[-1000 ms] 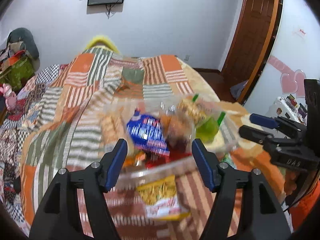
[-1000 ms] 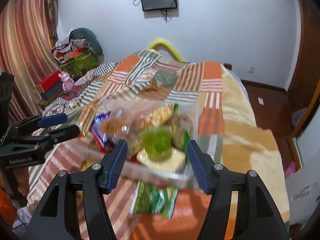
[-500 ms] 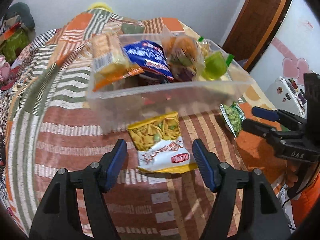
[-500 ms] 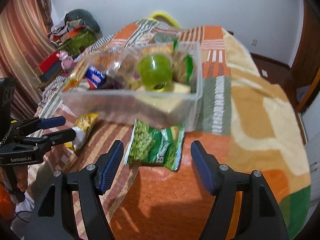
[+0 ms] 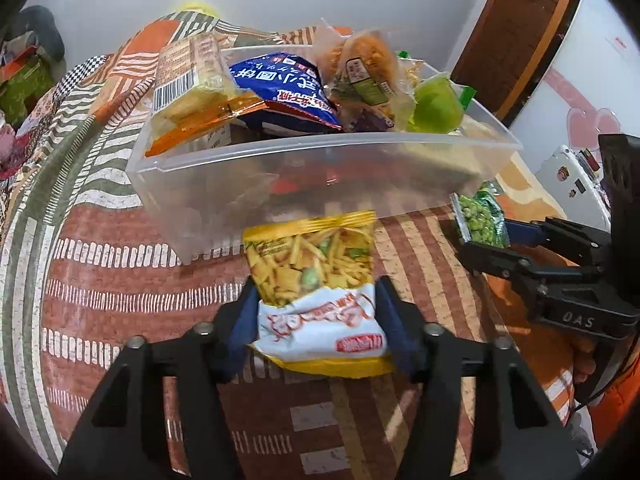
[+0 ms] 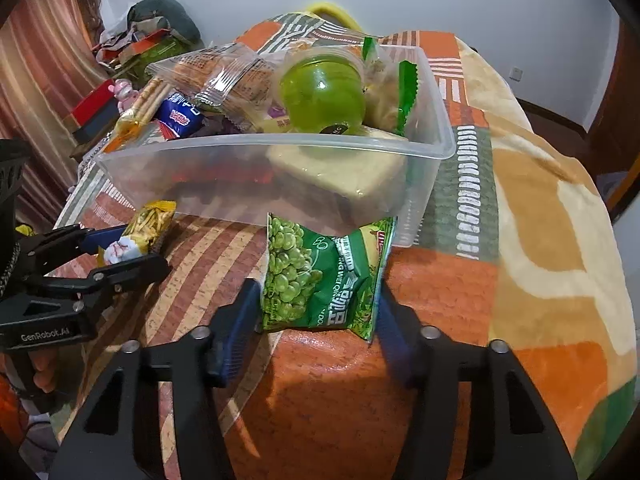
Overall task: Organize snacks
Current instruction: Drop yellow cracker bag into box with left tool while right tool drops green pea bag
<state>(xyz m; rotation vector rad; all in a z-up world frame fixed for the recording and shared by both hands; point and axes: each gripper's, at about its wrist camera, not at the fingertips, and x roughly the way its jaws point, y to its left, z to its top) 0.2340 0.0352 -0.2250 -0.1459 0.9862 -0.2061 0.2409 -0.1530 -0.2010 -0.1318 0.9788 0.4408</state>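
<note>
Snacks fill a clear rectangular plastic bin (image 5: 312,184) that sits on the patchwork orange-and-green striped bedspread (image 5: 100,280), and two packets lie outside it, against its near wall. The yellow crinkly bag of mixed crackers (image 5: 316,292) lies between the blue pads of the left gripper (image 5: 314,320); its jaws stand spread to about the bag's width, flanking both edges, and whether they already press it I cannot tell. The right gripper (image 6: 318,320) frames the green foil bag of peas (image 6: 320,276) the same way, its jaws wide on either side of the packet, with contact unclear.

Each packet rests flat with its long axis toward its gripper, which probably suits a side pinch across the narrow width. The bin is already heaped: a blue biscuit packet (image 5: 284,92), a clear-wrapped cracker stack (image 5: 192,80) and a green jelly cup (image 6: 320,92) rise above the rim, so the two bags will likely need laying on top rather than pushing in.
</note>
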